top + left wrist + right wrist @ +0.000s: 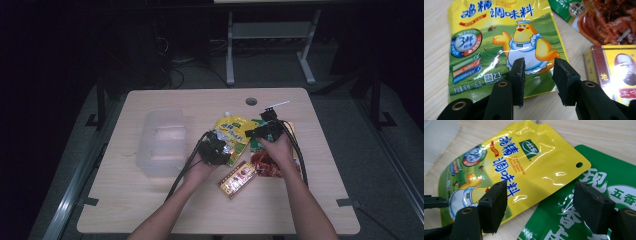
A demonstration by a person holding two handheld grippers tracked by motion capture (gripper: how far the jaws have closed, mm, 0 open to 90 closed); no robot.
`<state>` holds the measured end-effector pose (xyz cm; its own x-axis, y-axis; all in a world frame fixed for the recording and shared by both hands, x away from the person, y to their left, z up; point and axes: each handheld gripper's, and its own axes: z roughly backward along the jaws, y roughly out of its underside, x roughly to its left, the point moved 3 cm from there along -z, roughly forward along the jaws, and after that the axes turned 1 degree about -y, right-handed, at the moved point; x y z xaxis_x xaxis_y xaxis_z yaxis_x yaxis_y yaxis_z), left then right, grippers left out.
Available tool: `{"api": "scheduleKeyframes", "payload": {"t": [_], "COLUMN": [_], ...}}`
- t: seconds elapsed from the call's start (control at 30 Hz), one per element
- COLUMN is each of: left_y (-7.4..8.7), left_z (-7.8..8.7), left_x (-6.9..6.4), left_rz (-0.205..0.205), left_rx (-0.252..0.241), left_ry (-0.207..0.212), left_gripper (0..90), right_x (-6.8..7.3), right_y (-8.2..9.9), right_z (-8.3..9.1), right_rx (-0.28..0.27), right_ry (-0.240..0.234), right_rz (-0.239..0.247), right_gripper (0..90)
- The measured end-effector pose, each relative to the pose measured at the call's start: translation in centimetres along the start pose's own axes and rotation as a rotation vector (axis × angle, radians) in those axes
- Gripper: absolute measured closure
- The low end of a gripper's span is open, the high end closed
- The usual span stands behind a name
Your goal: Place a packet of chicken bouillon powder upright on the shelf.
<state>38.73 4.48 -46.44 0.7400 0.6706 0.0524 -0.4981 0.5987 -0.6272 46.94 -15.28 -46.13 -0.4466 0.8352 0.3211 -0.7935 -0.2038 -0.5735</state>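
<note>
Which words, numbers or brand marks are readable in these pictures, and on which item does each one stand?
"鸡精调味料": yellow pouch, top, in blue.
"Granulated Chicken Bouillon": yellow pouch, beside the Chinese title.
"3鲜": yellow pouch, round badge.
"2.3": yellow pouch, small white box.
"180克": yellow pouch, bottom line; the remainder is too small.
"五香": green pouch; its big white characters are cut off.
Red and yellow box: print too blurred.

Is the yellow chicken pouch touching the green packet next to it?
Touching. In the right gripper view the yellow pouch plainly overlaps the green packet, its corner lying on top.
</note>
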Motion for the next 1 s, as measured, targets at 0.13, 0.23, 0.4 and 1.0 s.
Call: {"api": "scheduleKeyframes", "payload": {"t": [0.13,0.23,0.4,1.0], "left_y": [0.0,0.0,0.1,0.0], "left_z": [-0.1,-0.2,-0.3,-0.5], "left_x": [-0.1,-0.1,-0.1,-0.4], "left_rz": [0.003,-0.006,-0.006,-0.041], "left_rx": [0.002,0.014,0.014,0.043], "left_ry": [-0.006,-0.009,-0.006,-0.020], "left_gripper": [61.5,61.5,61.6,60.7], "right_x": [0.0,-0.1,0.0,-0.8], "right_y": [0.1,0.1,0.0,0.0], "right_z": [-0.4,-0.8,-1.2,-1.7], "right_rx": [0.011,0.014,0.012,-0.001], "right_ry": [-0.002,-0.003,-0.009,-0.024], "right_rz": [-0.008,-0.018,-0.032,-0.091], "right_gripper": [27.7,28.6,31.6,38.4]}}
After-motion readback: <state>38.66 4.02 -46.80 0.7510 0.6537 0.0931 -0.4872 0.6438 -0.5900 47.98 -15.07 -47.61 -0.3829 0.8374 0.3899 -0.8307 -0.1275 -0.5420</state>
